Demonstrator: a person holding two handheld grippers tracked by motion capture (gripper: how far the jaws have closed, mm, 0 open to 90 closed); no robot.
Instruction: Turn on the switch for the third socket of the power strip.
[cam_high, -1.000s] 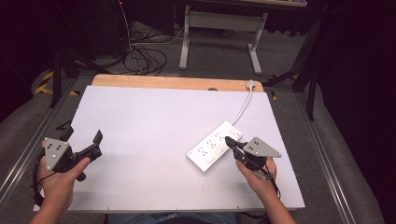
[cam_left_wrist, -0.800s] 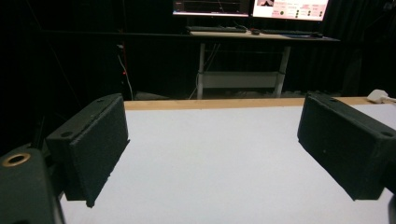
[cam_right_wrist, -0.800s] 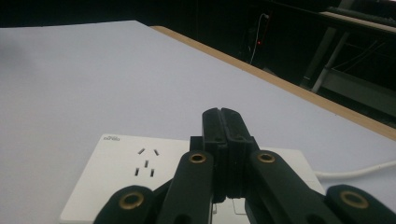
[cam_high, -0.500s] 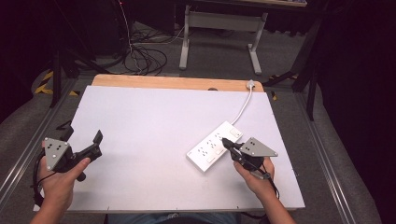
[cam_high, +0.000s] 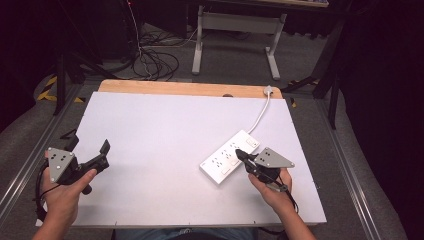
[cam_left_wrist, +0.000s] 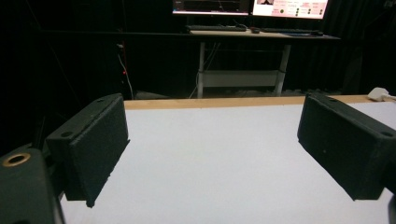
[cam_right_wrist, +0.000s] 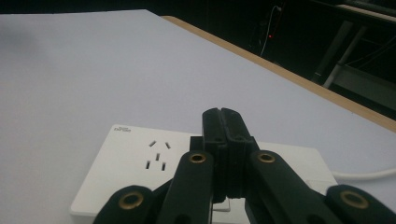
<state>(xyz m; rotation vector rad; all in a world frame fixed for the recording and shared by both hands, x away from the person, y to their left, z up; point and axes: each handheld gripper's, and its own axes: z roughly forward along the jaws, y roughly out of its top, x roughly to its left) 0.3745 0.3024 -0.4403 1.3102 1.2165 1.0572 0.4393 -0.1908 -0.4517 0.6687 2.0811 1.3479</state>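
Two handheld tongs, black throughout; left gripper (cam_high: 90, 155) topped by a grey three-cornered plate (cam_high: 60, 164) dotted with small dark holes, thin black cable (cam_high: 39, 192) looping below it past the wrist; broad, flat rectangular pads (cam_left_wrist: 95, 144) with a rough matte face, one small hole near each top corner; brass-ringed pivot (cam_left_wrist: 16, 160) just behind the left pad. Right gripper (cam_high: 240, 154) carrying the same grey plate (cam_high: 273, 158); black cable trailing behind the hand; ribbed narrow pads (cam_right_wrist: 228, 128); four black link arms behind them, each with a brass-ringed screw (cam_right_wrist: 197, 158). Bare forearms, no sleeves visible.
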